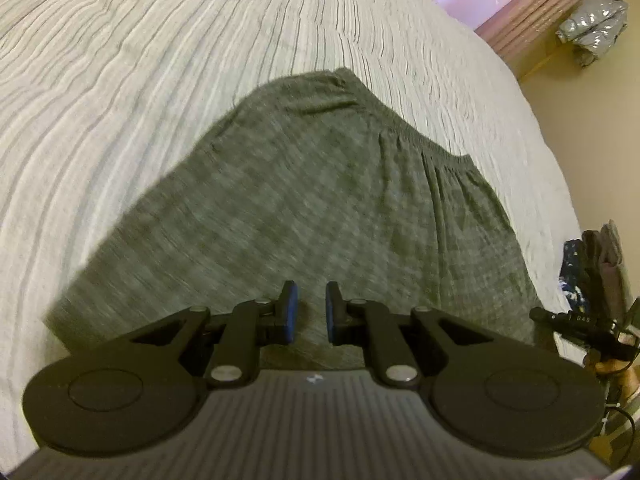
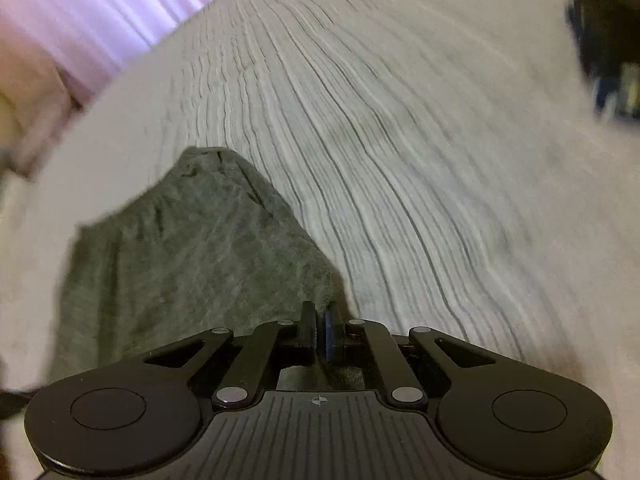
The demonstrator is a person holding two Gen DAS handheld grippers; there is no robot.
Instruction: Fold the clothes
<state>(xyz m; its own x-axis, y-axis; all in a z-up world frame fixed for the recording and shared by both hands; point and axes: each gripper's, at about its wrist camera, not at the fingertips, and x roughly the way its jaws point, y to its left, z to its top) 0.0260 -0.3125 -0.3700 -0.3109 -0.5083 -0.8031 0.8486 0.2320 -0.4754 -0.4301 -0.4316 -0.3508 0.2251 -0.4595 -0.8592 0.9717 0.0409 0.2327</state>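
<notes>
I see open striped bedspread point(image 2: 400, 160) ahead and to my right, free to pass. The grey garment point(image 1: 312, 208) covers the bed beneath my left gripper point(image 1: 307, 312); clutter point(image 1: 596, 280) crowds the bed's edge.

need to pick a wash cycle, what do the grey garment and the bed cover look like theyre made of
Grey garment: looks like soft heathered knit, probably cotton jersey; matte, mottled, with a gathered elastic edge.
Bed cover: pale crinkled woven cloth, perhaps seersucker or cotton gauze, judging by its fine raised ridges. Blur leaves both uncertain.
</notes>
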